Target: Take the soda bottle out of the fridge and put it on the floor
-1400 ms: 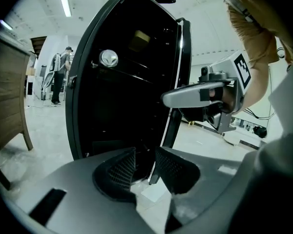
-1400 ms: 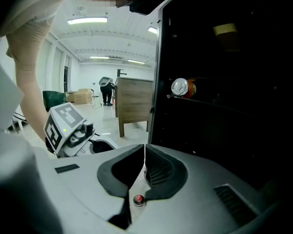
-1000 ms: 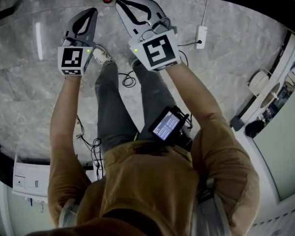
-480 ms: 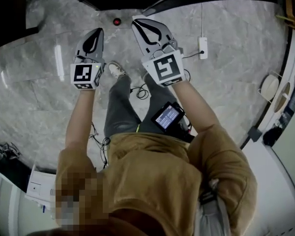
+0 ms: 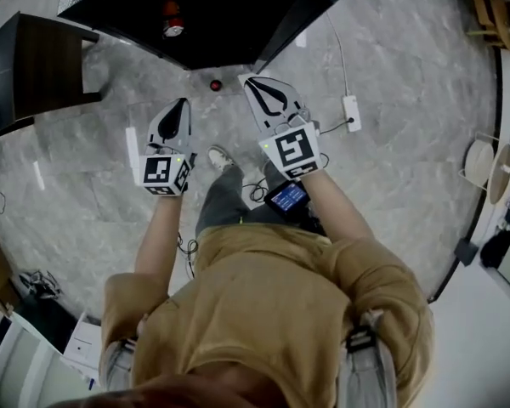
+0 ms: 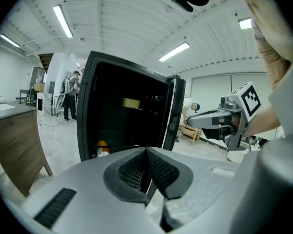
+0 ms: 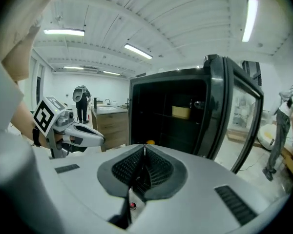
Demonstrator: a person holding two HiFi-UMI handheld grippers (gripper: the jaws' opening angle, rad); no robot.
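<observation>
The left grey gripper (image 6: pixel 146 151) and right grey gripper (image 7: pixel 144 148) are both closed, empty. I'd open one wide before reaching that orange-capped soda bottle (image 6: pixel 102 150) in the open black fridge (image 6: pixel 86 106).

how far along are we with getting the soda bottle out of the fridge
Done: the fridge door stands open. In hand: nothing; the left gripper and right gripper are both shut and empty, short of it. To do: the soda bottle sits low inside; grabbing it and setting it on the floor remain.

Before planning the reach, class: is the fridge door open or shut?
Open: the fridge door stands aside, and the soda bottle shows inside.
</observation>
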